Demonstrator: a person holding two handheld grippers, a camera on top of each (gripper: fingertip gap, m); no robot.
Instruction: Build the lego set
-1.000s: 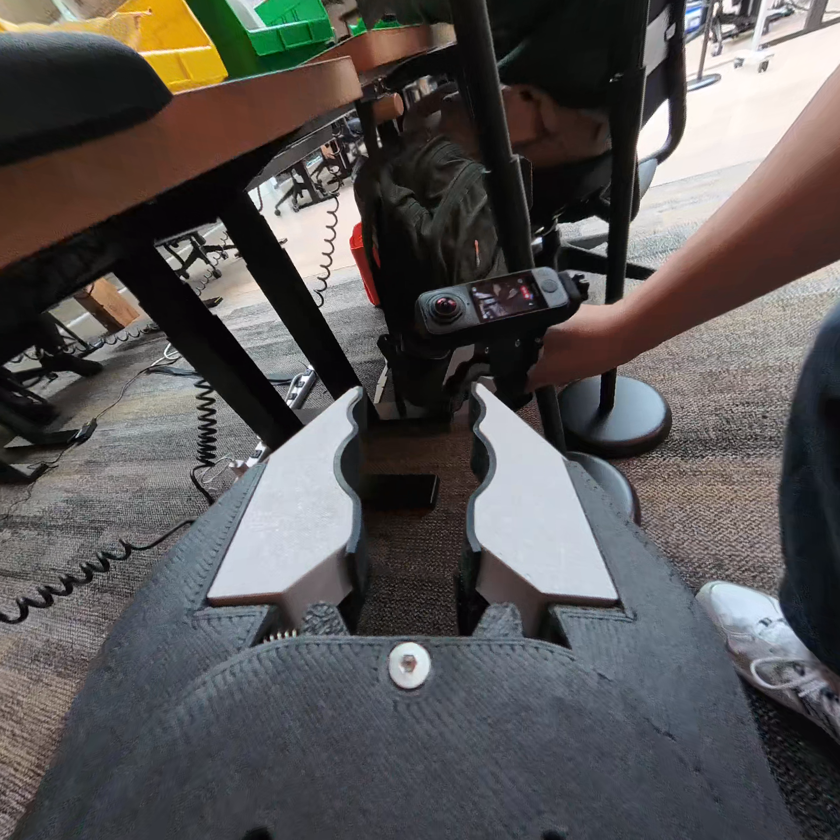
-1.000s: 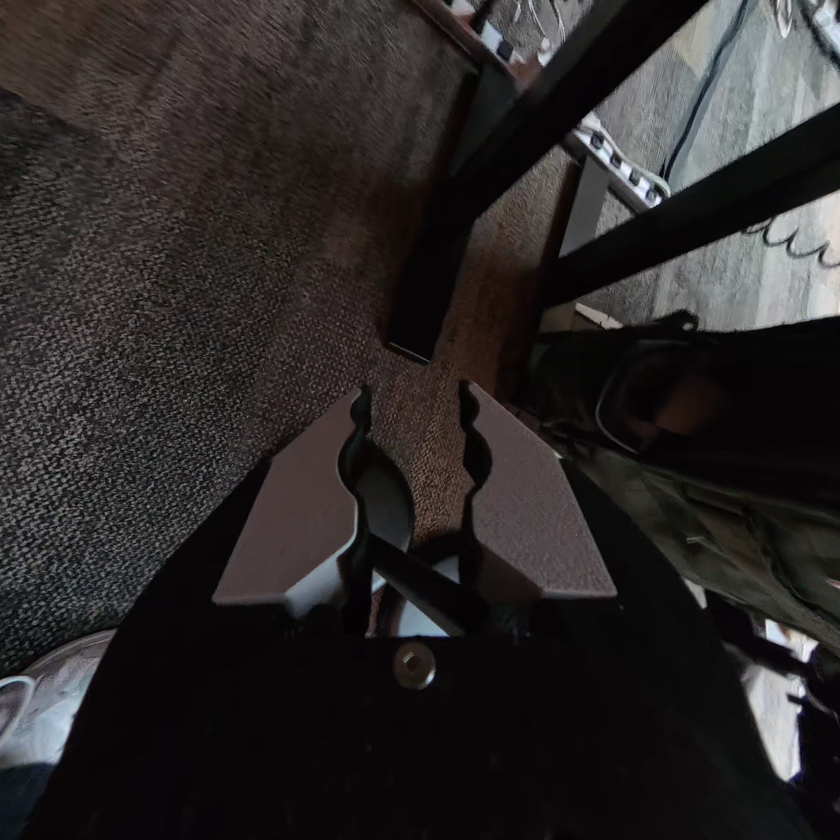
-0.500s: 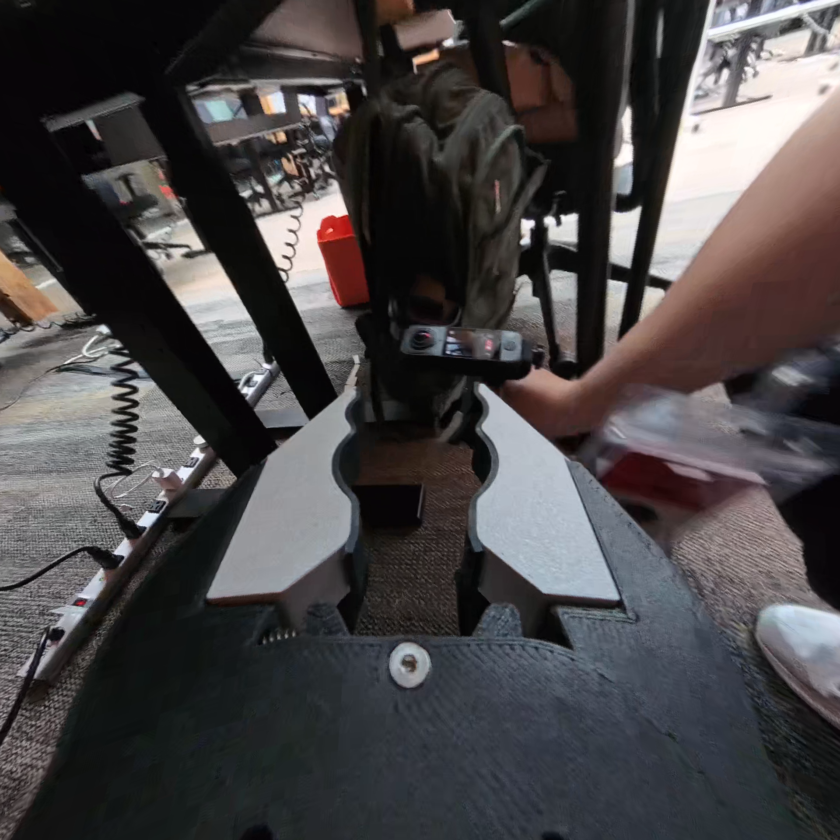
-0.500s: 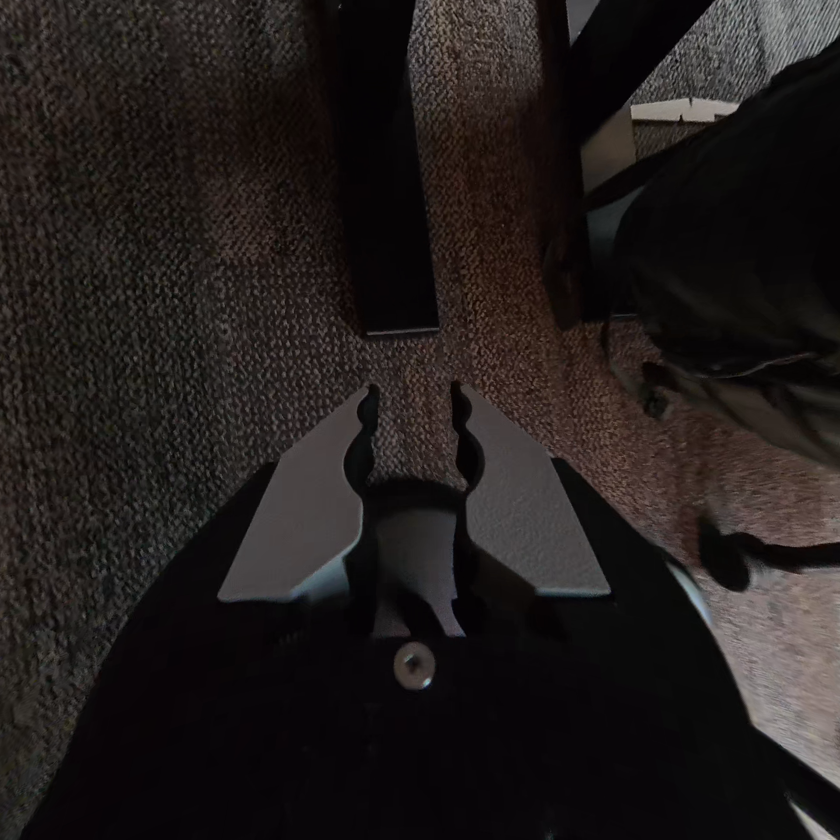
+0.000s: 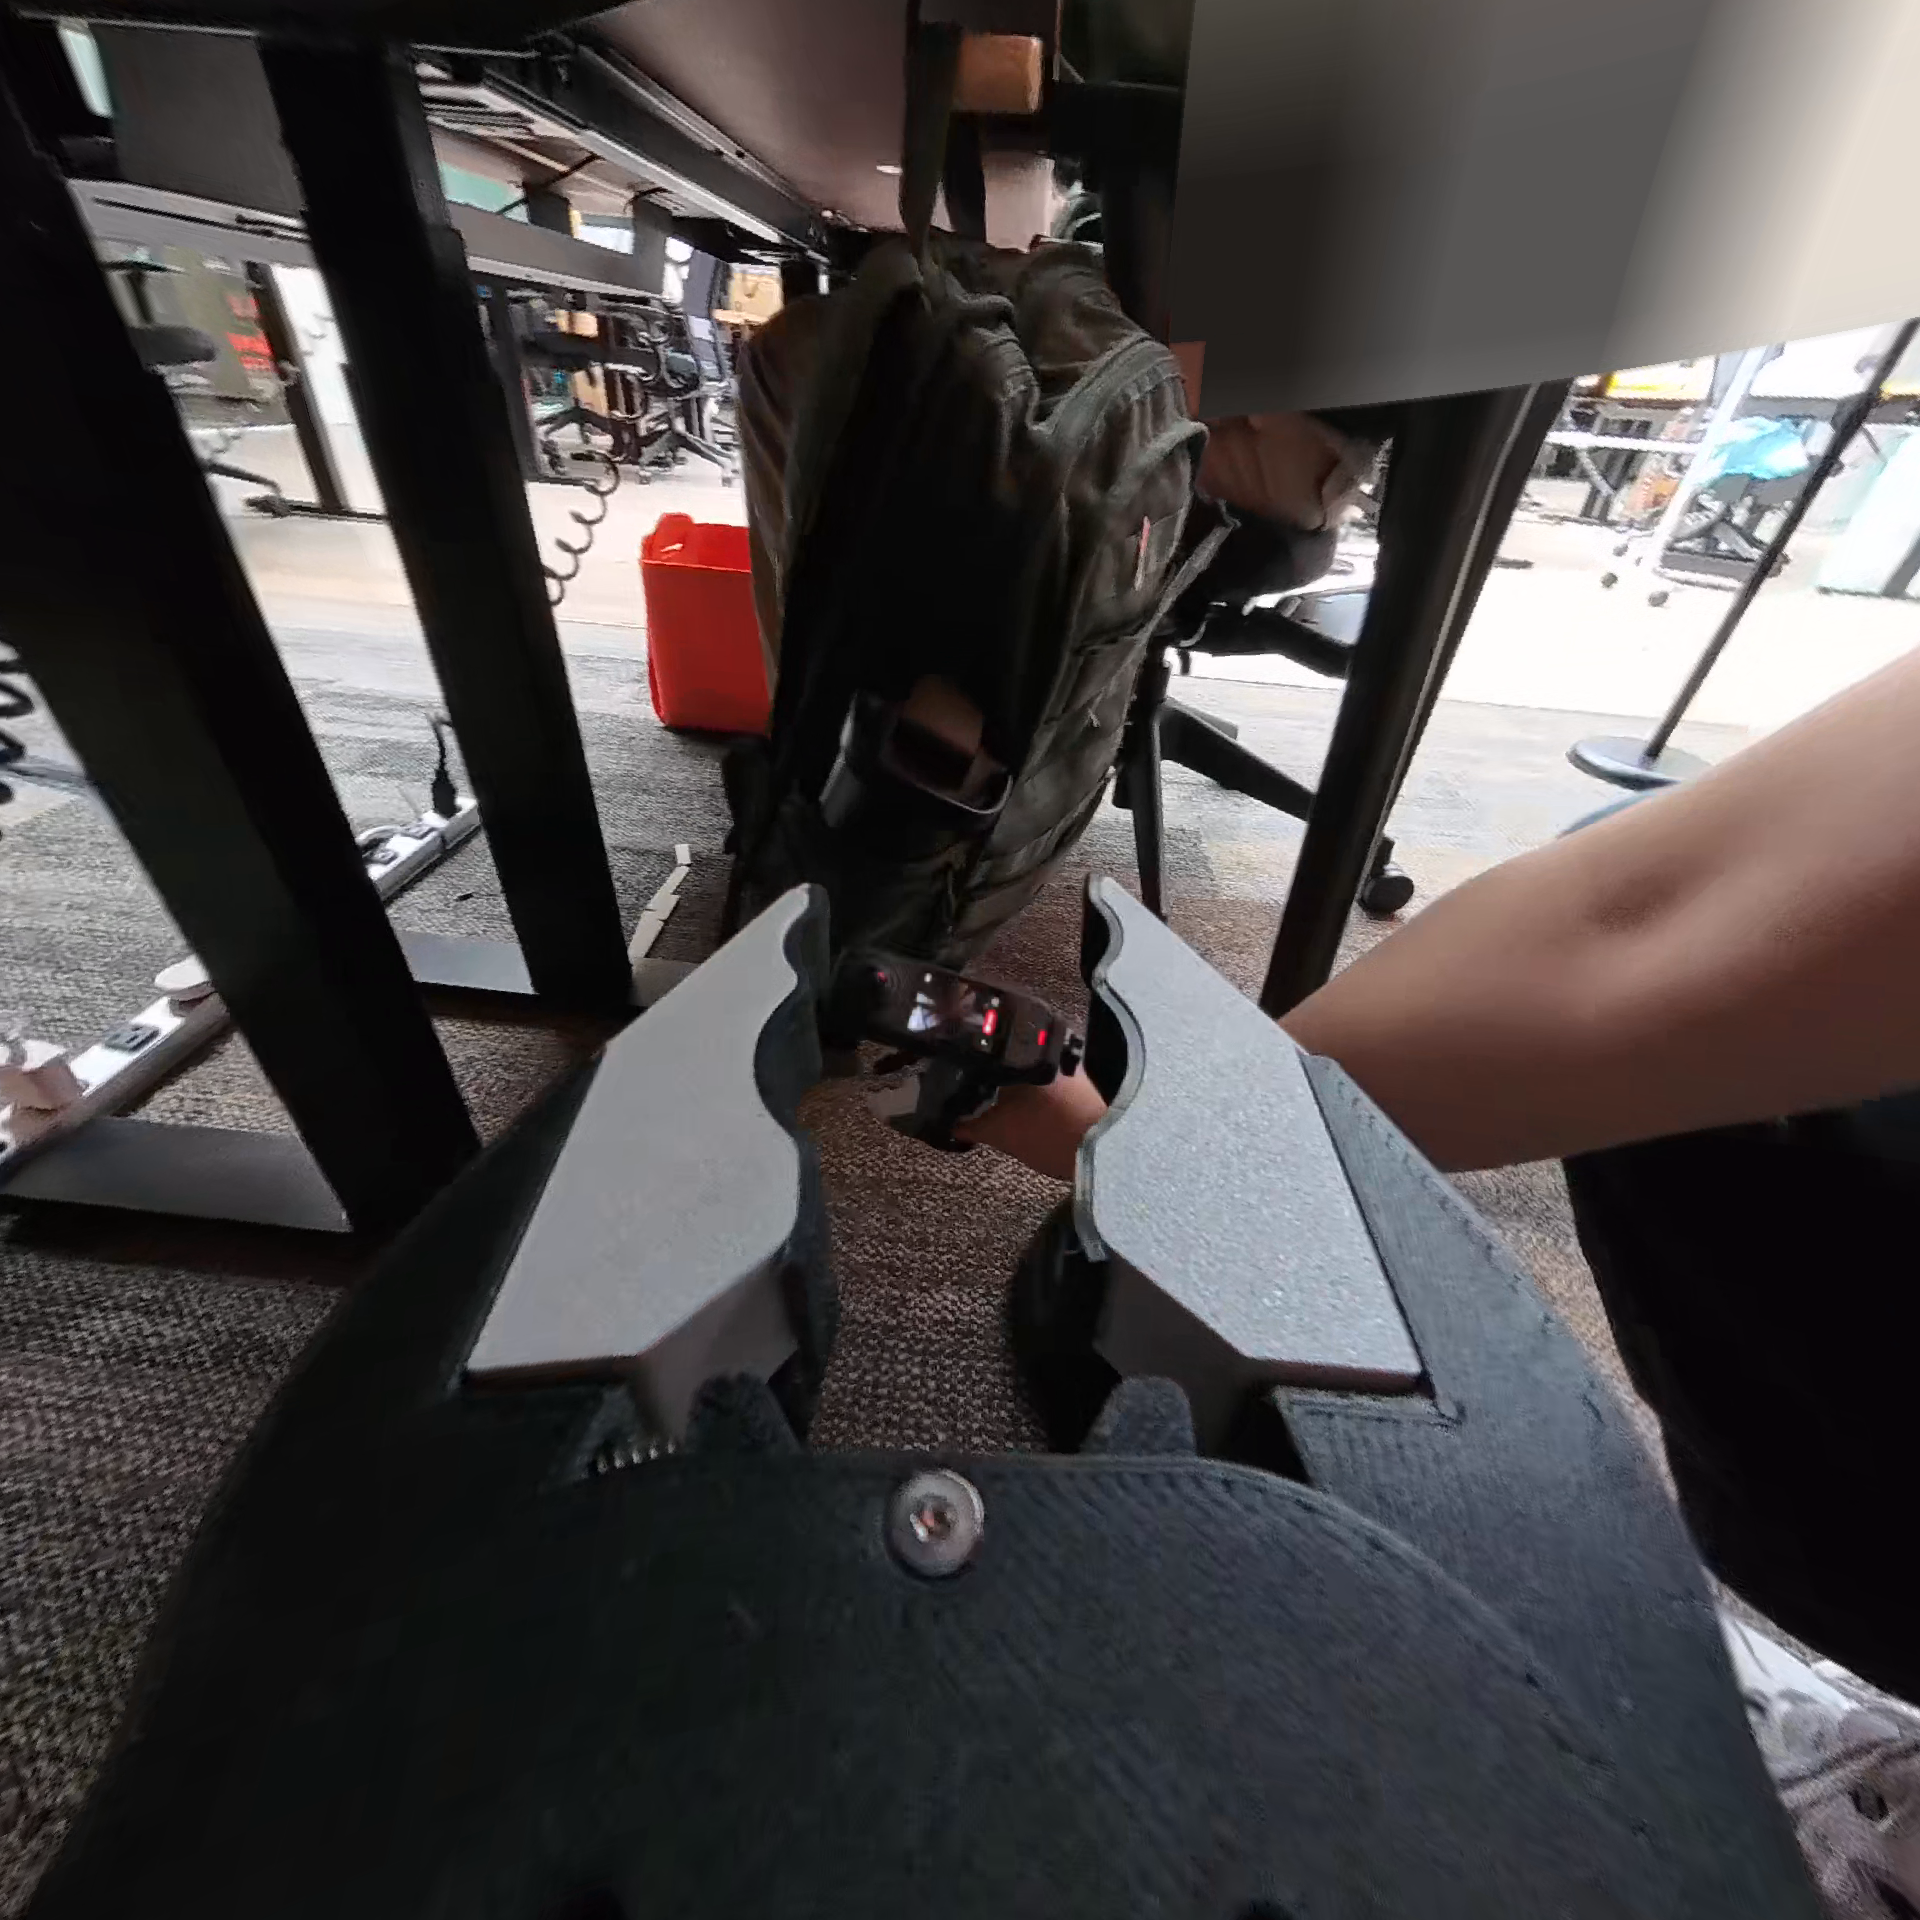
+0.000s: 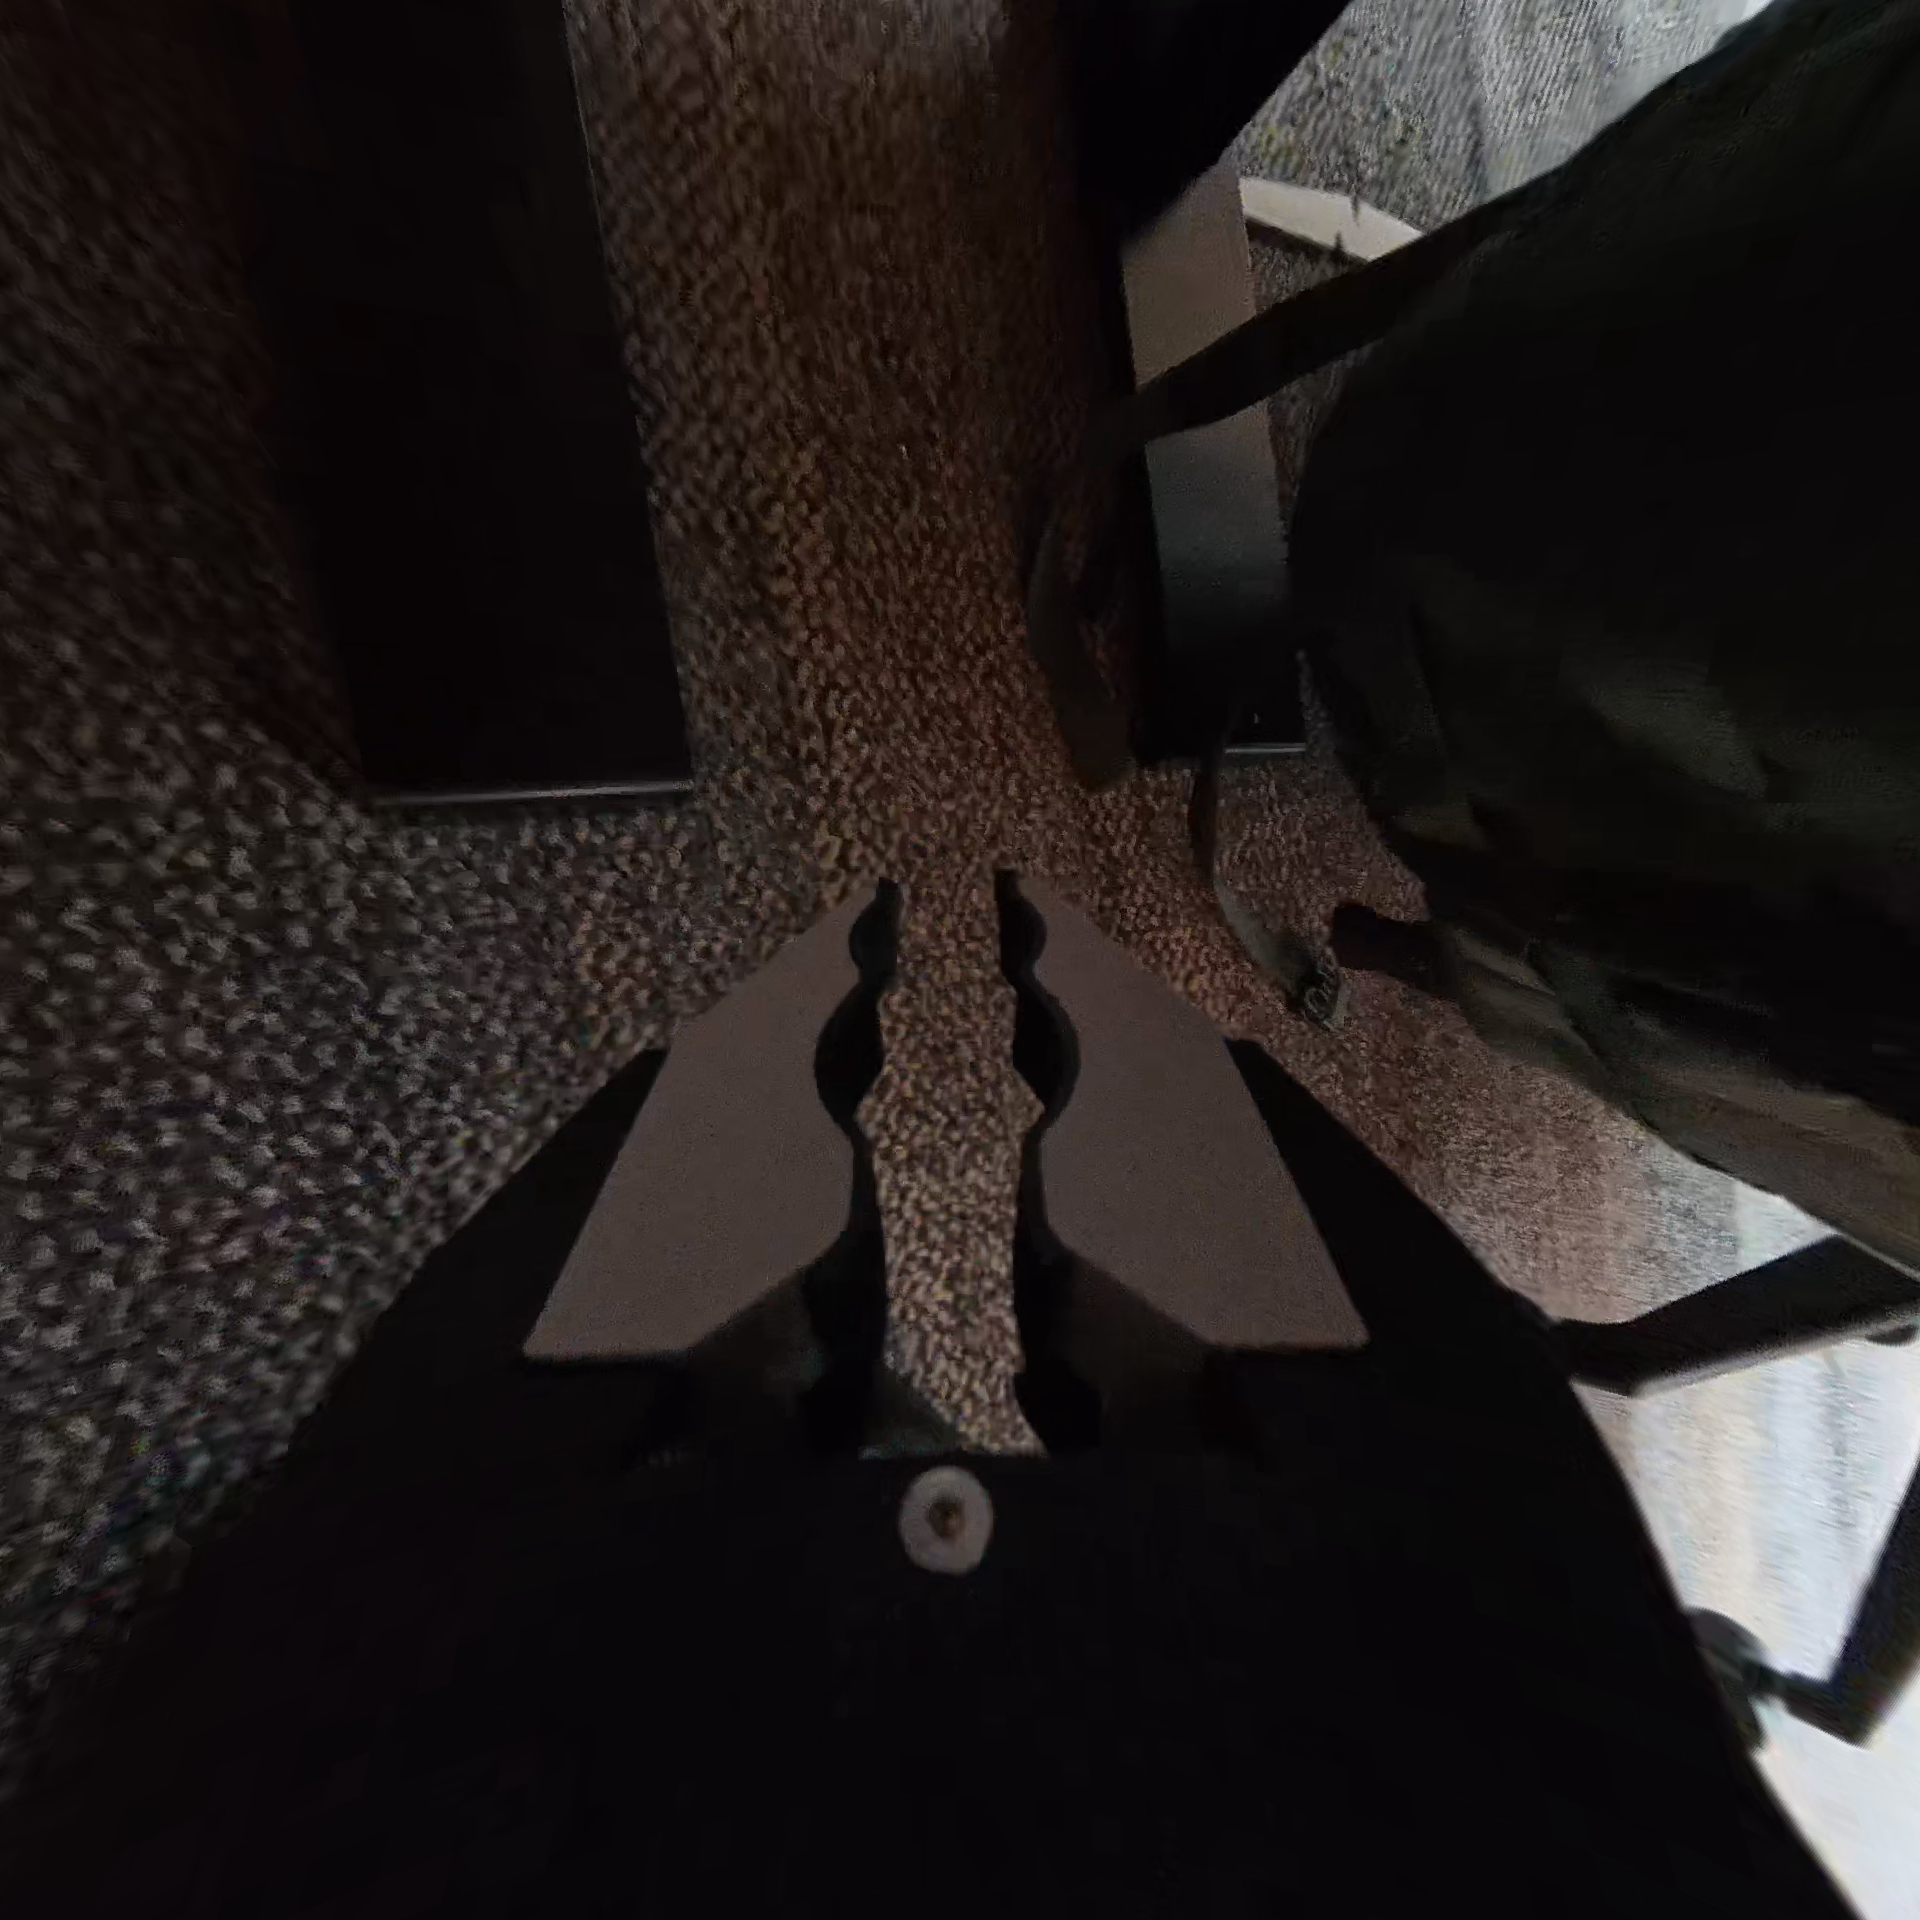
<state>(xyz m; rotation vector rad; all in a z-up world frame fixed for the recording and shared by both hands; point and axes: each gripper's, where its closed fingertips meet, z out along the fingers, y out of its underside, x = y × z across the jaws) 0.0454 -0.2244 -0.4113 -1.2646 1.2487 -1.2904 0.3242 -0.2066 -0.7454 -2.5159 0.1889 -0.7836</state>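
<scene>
Brown and grey speckled carpet (image 5: pixel 925 1340) fills the low view under a dark surface (image 5: pixel 727 94), whose black legs (image 5: pixel 447 540) stand on the floor. The left tongs (image 5: pixel 948 914) hang just above the carpet with their two grey fingers (image 5: pixel 665 1174) spread wide apart, released and holding nothing. Between those fingers, farther off, the right tongs (image 5: pixel 940 1039) show from behind as a small black camera and handle gripped by the person's hand (image 5: pixel 1029 1122), the bare forearm reaching in from the right. A dark green backpack (image 5: pixel 987 582) hangs just behind them, with a red bin (image 5: pixel 701 623) on the floor to its left and a white power strip (image 5: pixel 416 831) lying beside a leg.

From the right wrist view, the right tongs (image 6: pixel 948 894) point straight down at the carpet (image 6: pixel 831 520) in deep shadow. Their fingers (image 6: pixel 727 1174) stand a narrow gap apart, released, with only carpet showing between them. A black foot (image 6: pixel 499 520) of the surface lies ahead on the left, and the backpack (image 6: pixel 1610 571) crowds the right side, a strap (image 6: pixel 1288 332) trailing from it.

No lego pieces can be made out in either view.
</scene>
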